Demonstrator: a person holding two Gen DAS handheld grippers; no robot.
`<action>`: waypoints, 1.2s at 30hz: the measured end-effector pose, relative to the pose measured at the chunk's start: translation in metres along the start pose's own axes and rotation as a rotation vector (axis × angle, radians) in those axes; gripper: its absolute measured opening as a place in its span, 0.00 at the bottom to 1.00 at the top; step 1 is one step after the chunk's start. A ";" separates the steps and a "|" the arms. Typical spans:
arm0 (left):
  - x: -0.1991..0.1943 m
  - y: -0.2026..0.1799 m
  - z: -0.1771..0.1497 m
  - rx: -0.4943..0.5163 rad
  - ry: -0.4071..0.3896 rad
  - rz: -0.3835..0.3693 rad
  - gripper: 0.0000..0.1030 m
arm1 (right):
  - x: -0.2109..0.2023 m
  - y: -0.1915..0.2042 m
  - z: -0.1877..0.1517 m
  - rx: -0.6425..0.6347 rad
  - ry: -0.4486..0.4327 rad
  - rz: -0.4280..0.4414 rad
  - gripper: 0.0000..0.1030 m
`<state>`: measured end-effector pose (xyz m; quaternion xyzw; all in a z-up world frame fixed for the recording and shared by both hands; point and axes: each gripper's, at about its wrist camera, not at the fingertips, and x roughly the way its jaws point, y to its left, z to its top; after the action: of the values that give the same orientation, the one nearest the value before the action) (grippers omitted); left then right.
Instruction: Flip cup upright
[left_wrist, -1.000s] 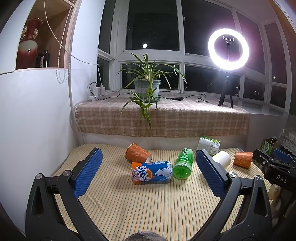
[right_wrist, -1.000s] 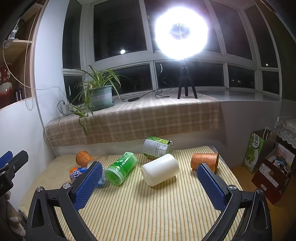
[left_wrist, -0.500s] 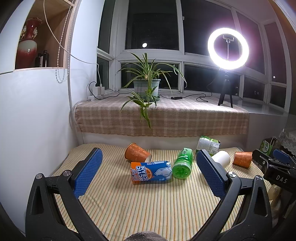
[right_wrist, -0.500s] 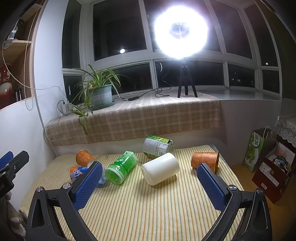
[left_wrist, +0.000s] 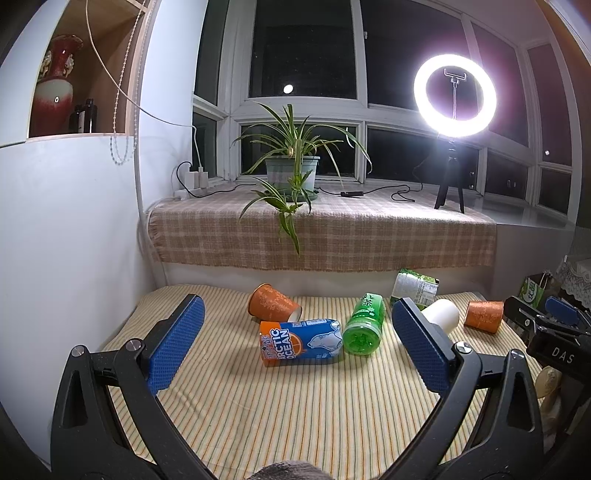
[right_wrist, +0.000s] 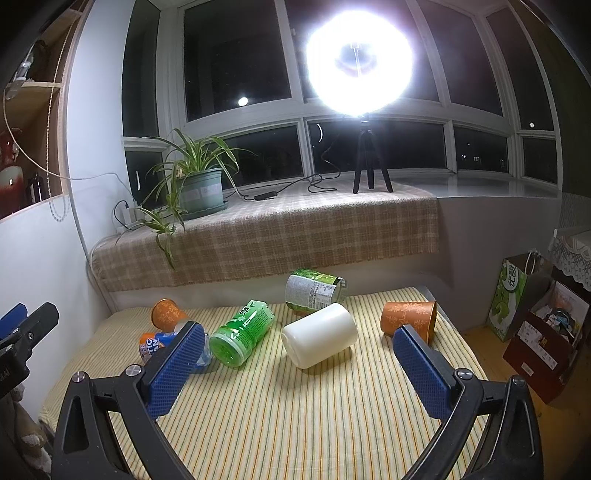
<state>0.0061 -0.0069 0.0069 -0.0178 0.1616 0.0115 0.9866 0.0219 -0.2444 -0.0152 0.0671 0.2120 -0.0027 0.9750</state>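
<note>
You're at the approach step, by my read: nothing is gripped and every cup on the striped mat (right_wrist: 295, 424) lies on its side.

Left gripper (left_wrist: 295, 349): pads wide apart, empty, hovering above the near mat. Right gripper (right_wrist: 295, 363): same, pads spread, holding nothing.

Cups in play:
- White cup (right_wrist: 320, 335): mid-mat, on its side, closed base toward the right camera, mouth pointing away toward the back right. Plain smooth wall, no handle. It sits between the right pads in view, but well ahead of them.
- Right orange cup (right_wrist: 409, 319): on its side near the mat's right edge, mouth facing right. Patterned paper look, tapered.
- Left orange cup (left_wrist: 273, 307): on its side at the back left, touching or just beside the blue can (left_wrist: 301, 341).

Clutter: green bottle (right_wrist: 242, 332) lies just left of the white cup; a second green can (right_wrist: 314, 290) sits right behind it.

The task doesn't say which cup. The white one looks like the cleanest pick for your right hand.

Next move, as I see it: bring the right gripper forward and down, straddle the wall across its width, close, then rotate so the mouth faces up. Smooth wall may slip, so squeeze mid-body. Watch the green bottle on the left pad side.
</note>
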 end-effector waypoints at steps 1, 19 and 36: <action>0.000 0.000 0.000 0.000 0.001 0.001 1.00 | 0.000 0.000 0.000 -0.001 0.001 0.000 1.00; 0.001 -0.001 -0.002 0.001 0.002 0.001 1.00 | 0.001 -0.001 -0.002 0.005 0.009 0.001 1.00; 0.012 0.017 -0.019 -0.026 0.049 0.009 1.00 | 0.052 0.009 0.013 0.039 0.143 0.096 1.00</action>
<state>0.0112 0.0094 -0.0160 -0.0302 0.1854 0.0178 0.9820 0.0753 -0.2360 -0.0237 0.0960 0.2776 0.0447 0.9548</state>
